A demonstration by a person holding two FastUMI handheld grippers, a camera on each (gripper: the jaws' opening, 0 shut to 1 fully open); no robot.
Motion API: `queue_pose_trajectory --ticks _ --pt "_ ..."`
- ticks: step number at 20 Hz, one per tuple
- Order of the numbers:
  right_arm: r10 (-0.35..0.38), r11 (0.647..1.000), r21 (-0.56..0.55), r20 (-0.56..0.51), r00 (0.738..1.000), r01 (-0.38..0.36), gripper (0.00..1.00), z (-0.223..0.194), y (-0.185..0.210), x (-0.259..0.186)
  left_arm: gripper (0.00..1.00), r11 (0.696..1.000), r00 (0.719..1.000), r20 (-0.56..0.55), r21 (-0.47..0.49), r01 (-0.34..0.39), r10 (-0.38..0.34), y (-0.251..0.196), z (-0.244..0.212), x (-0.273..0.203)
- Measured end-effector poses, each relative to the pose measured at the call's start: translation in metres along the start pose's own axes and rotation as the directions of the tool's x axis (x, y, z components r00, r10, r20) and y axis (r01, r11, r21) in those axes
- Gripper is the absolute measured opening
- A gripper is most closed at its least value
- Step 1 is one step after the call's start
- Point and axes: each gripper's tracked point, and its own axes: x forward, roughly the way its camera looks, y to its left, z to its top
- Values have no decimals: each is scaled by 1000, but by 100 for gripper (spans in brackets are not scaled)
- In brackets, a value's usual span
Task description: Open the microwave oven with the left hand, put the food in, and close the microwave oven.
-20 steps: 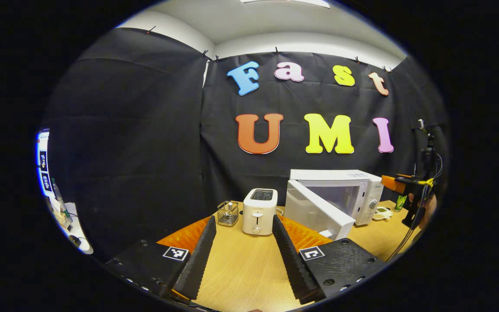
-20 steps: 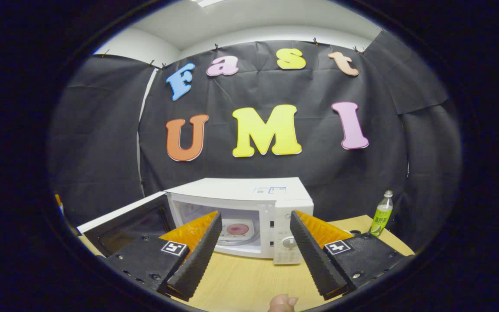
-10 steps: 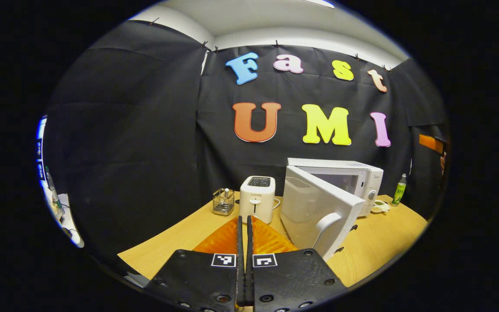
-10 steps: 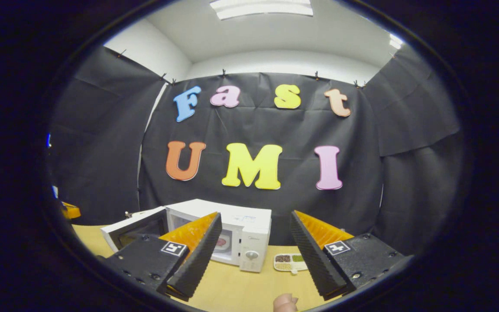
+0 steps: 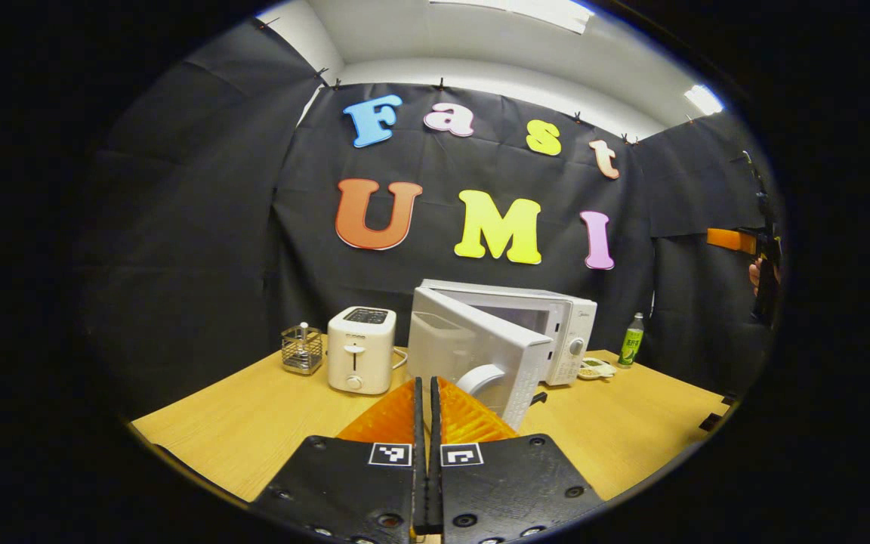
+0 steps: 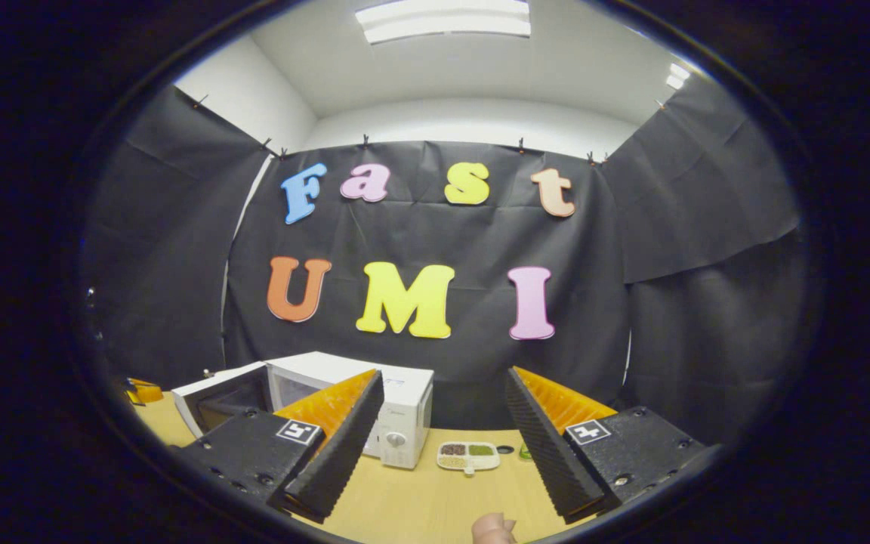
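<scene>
At the table's (image 5: 254,423) far side, toward one o'clock from the left gripper (image 5: 424,389): white microwave (image 5: 556,332), door (image 5: 473,344) swung well out on its left hinge, curved handle (image 5: 480,375) on the free edge nearest the gripper. Likely a stiff, light panel on an easy hinge; no squeeze needed, just a flat push on the outer face close to the handle, or a hook behind that handle. Smooth plastic, so probably slippery under a glancing touch. Cannot tell from either view whether anything sits in the cavity.

At three o'clock of the microwave, just beside its foot: shallow divided tray (image 6: 467,455) with small portions of food. Probably rigid and light but with loose contents; best taken by the rim or the little tab at its near edge and kept level.

Left gripper: fingers pressed together, nothing between them, touching nothing, hanging above the table short of the door. Right gripper (image 6: 443,375): fingers spread wide, nothing held, raised well back from the table with the tray at six o'clock between them; seen from the left gripper view far out at three o'clock (image 5: 737,240). Thumb tip (image 6: 492,527) at the bottom edge.

At ten o'clock from the left gripper: toaster (image 5: 360,349) and wire basket (image 5: 302,349). Beyond the tray: green bottle (image 5: 633,340).
</scene>
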Motion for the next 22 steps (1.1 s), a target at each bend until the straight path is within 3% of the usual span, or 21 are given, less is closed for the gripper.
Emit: queue_pose_trajectory --ticks 3,4,6,7,14,15,18,22 --pt "-7 1000 5 -4 1000 7 96 -7 -7 -2 0 999 1000 -22 34 0 1 -10 -8 14" --pt "0 1000 13 -12 1000 0 100 -10 -8 -1 0 999 999 -40 39 8 -6 -14 -16 17" --pt "3 1000 26 -29 1000 -2 96 -15 -13 1 0 999 996 -79 27 46 -44 -28 -27 24" --pt "2 999 33 -35 999 0 100 -19 -15 1 0 998 995 -85 21 57 -55 -34 -29 26" --pt "-29 998 49 -51 998 31 100 -30 -36 3 0 988 983 -98 18 155 -153 -77 -34 58" --pt "-39 998 48 -54 998 41 96 -33 -40 3 0 985 981 -100 20 171 -168 -84 -34 64" --pt "-97 994 35 -64 993 99 100 -40 -57 8 0 979 973 -115 18 204 -201 -99 -40 83" --pt "-98 993 49 -90 991 103 100 -52 -65 11 0 970 961 -134 7 244 -241 -119 -49 111"
